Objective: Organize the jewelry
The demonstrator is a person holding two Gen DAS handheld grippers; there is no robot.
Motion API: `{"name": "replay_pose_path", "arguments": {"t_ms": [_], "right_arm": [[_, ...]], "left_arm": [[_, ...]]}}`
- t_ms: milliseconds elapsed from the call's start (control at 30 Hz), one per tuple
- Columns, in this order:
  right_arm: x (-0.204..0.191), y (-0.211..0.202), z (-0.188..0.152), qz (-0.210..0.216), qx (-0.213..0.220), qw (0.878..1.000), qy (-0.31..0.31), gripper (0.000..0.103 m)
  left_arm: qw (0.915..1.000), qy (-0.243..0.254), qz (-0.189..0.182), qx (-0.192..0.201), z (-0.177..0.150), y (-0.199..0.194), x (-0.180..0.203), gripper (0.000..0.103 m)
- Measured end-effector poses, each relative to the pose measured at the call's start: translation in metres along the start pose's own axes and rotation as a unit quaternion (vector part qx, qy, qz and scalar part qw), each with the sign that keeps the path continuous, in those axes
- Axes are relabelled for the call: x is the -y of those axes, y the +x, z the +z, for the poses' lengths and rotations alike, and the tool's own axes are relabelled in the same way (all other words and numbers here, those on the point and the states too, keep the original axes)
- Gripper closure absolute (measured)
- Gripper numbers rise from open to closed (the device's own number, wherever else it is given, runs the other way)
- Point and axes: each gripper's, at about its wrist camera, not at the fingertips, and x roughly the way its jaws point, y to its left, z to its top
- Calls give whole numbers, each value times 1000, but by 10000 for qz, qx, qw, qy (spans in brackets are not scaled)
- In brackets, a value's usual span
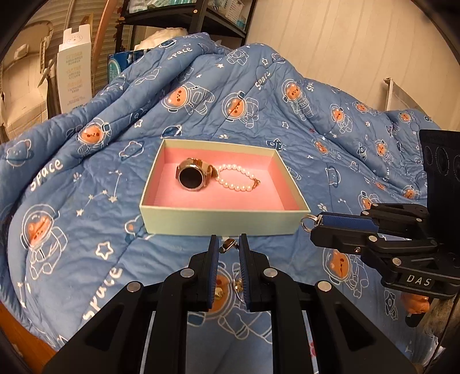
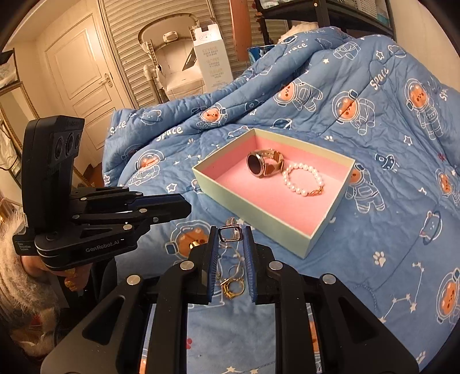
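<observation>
Blue space-bear quilt [image 1: 86, 178] covers the bed across both views. Left wrist view, left to right: white carton [image 1: 73, 69] upper left, dark shelf rack [image 1: 184, 14] at top centre. Pale green box [image 1: 221, 221] with pink lining sits centre frame on the quilt. Inside it a gold watch [image 1: 191, 175] stands on edge at left, touching a pearl bracelet [image 1: 237, 178] lying flat just to its right. Left claw [image 1: 228, 247] at bottom centre, jaws narrow, pinching a small gold clip-like piece [image 1: 227, 245] at the tips, just short of the box's near wall. More gold bits on the quilt show lower between the fingers, too small to name. Right claw [image 1: 312, 221] enters at right edge, jaws narrow on a silver ring [image 1: 307, 222].

Right wrist view, left to right: the left claw [image 2: 184, 208] comes in from the left, a hand [image 2: 72, 276] with gold-painted nails under its handle, furry cuff at the edge. White door [image 2: 83, 80] upper left. Bottom centre, the right claw [image 2: 231, 234] grips the silver ring [image 2: 230, 233] by its tips. Loose gold rings [image 2: 231, 284] lie on the quilt below, between the fingers. Box [image 2: 253, 213] centre right, watch [image 2: 263, 164] left of bracelet [image 2: 303, 179].
</observation>
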Motion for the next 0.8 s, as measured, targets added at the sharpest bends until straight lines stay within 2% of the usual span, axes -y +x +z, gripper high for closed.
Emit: {"name": "replay_pose_path", "arguments": {"t_ms": [200, 333, 633, 800], "right_arm": [[18, 14, 29, -149, -10, 9998, -92, 85], [32, 31, 38, -246, -136, 9996, -39, 85], [56, 77, 49, -166, -642, 9977, 129, 85], [61, 99, 54, -65, -969, 9952, 91, 85]], "left_arm": [[9999, 19, 5, -167, 41, 18, -10, 89], [9994, -8, 21, -349, 57, 38, -15, 89], [9948, -100, 95, -1012, 75, 88, -29, 89], [9914, 46, 277, -1278, 79, 109, -33, 89]]}}
